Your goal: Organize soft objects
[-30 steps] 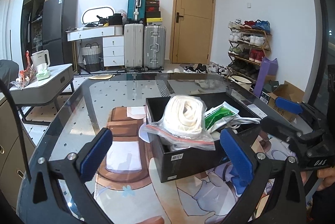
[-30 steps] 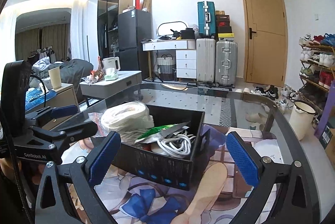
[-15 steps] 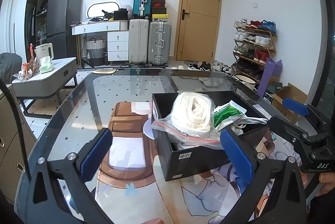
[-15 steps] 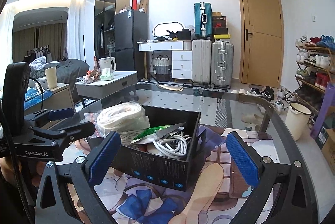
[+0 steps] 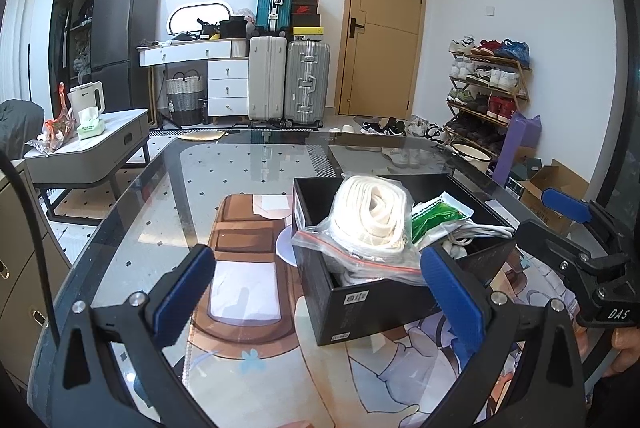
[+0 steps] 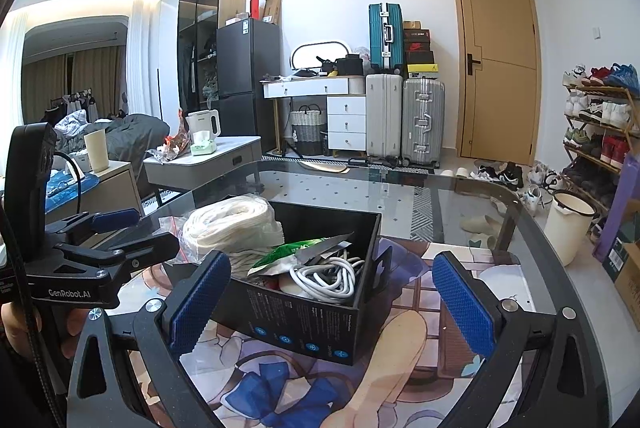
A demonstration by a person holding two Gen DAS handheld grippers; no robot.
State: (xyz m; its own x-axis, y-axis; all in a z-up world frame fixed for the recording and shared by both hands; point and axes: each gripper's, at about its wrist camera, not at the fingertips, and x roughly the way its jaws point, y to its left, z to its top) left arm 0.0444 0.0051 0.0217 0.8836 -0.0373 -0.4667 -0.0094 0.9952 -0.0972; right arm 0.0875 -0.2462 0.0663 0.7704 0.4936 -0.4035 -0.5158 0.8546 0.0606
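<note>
A black box (image 5: 372, 302) stands on the glass table. In it sit a rolled white cloth in a clear zip bag (image 5: 370, 224), a green packet (image 5: 438, 218) and a white cable (image 6: 326, 274). The box (image 6: 304, 324), the cloth roll (image 6: 234, 228) and the packet (image 6: 288, 252) also show in the right wrist view. My left gripper (image 5: 318, 292) is open and empty, in front of the box's left corner. My right gripper (image 6: 330, 292) is open and empty, in front of the box from the right side. Each gripper shows in the other's view, the right (image 5: 568, 224) and the left (image 6: 120, 228).
The glass table (image 5: 132, 224) has a printed mat (image 5: 240, 268) under it. Behind are suitcases (image 5: 288, 80), a white dresser (image 5: 208, 68), a low grey side table (image 5: 92, 152), a shoe rack (image 5: 488, 88) and a white bucket (image 6: 568, 228) on the floor.
Both grippers have drawn back and risen slightly, so the box sits a little lower and farther in each view. Both stay open. The box's contents have not moved.
</note>
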